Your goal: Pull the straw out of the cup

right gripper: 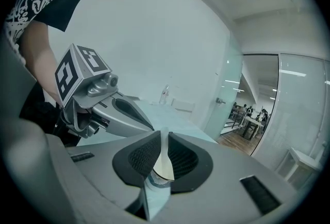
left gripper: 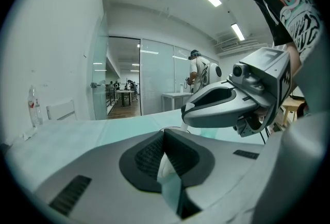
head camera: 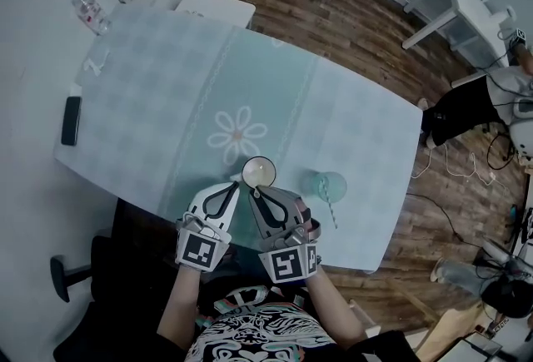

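Observation:
A white paper cup [head camera: 259,171] stands open-topped on the table near its front edge, with no straw in it. My left gripper [head camera: 236,185] is at the cup's left rim, and in the left gripper view its jaws [left gripper: 166,164] are closed on a white strip of the cup wall. My right gripper [head camera: 257,190] is at the near rim. In the right gripper view the cup's rim [right gripper: 163,166] sits pinched between its pads. A translucent green lid [head camera: 329,183] lies on the table right of the cup, with a straw [head camera: 332,213] through it.
The table [head camera: 166,86] has a pale green cloth with a flower print. A black phone [head camera: 71,121] lies at its left edge and a water bottle [head camera: 90,13] at the far left corner. A white chair [head camera: 215,7] stands behind, and a person [head camera: 466,106] is at right.

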A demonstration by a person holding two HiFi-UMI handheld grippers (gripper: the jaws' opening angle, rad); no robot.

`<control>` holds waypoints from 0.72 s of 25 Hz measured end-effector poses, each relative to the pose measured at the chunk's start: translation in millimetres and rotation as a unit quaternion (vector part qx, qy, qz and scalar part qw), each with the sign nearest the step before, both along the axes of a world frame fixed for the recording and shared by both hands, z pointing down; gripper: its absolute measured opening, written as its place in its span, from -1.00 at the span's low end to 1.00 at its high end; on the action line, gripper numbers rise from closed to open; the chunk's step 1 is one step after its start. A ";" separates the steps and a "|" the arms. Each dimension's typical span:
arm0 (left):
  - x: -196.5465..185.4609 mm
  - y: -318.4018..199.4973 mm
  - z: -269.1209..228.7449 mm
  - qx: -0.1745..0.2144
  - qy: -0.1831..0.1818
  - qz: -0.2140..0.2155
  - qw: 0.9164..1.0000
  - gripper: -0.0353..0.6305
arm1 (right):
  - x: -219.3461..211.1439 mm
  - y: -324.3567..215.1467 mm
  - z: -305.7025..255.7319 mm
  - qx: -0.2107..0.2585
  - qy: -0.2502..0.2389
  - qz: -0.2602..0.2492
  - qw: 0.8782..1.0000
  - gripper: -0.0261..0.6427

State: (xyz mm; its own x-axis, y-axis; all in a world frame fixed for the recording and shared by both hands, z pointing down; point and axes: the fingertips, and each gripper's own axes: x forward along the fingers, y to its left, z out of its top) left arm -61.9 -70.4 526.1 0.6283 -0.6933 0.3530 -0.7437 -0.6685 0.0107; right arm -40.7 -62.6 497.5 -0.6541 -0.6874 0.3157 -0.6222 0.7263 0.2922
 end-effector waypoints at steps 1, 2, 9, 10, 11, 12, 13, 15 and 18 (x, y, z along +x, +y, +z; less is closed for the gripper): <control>1.3 -0.1 -1.2 0.002 0.000 0.001 1.000 -0.87 | 1.4 0.4 -1.3 0.001 0.000 0.002 1.000 -0.73; 2.7 -0.3 -2.7 0.004 0.001 0.003 1.000 -0.87 | 3.0 0.4 -2.5 0.003 -0.001 0.005 1.000 -0.73; 8.6 -5.0 -15.9 0.020 0.006 0.007 1.000 -0.87 | 10.8 -1.8 -12.3 0.011 -0.009 0.025 1.000 -0.73; 8.7 -5.7 -18.4 0.022 0.007 0.007 1.000 -0.87 | 11.1 -1.7 -13.8 0.013 -0.010 0.026 1.000 -0.73; 8.5 -5.9 -20.6 0.024 0.006 0.008 1.000 -0.87 | 11.4 -1.6 -15.3 0.016 -0.011 0.027 0.999 -0.73; 8.3 -5.8 -22.4 0.026 0.005 0.008 1.000 -0.87 | 12.0 -1.5 -17.4 0.019 -0.015 0.029 0.999 -0.73; 8.1 -5.6 -24.0 0.028 0.003 0.010 1.000 -0.87 | 13.3 -1.4 -20.4 0.022 -0.021 0.032 0.999 -0.73; 7.9 -4.9 -27.3 0.032 -0.001 0.012 0.999 -0.87 | 17.4 -1.5 -29.2 0.027 -0.038 0.044 0.998 -0.73; 5.2 -4.0 -32.1 0.033 0.002 0.008 0.999 -0.87 | 22.7 -2.3 -41.8 0.033 -0.075 0.062 0.995 -0.73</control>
State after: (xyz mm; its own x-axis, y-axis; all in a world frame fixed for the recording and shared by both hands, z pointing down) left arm -56.7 -74.3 494.0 0.6413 -0.7041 0.3050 -0.7324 -0.6802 -0.0304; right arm -17.9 -64.9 455.7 -0.5988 -0.7821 0.1726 -0.7461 0.6231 0.2349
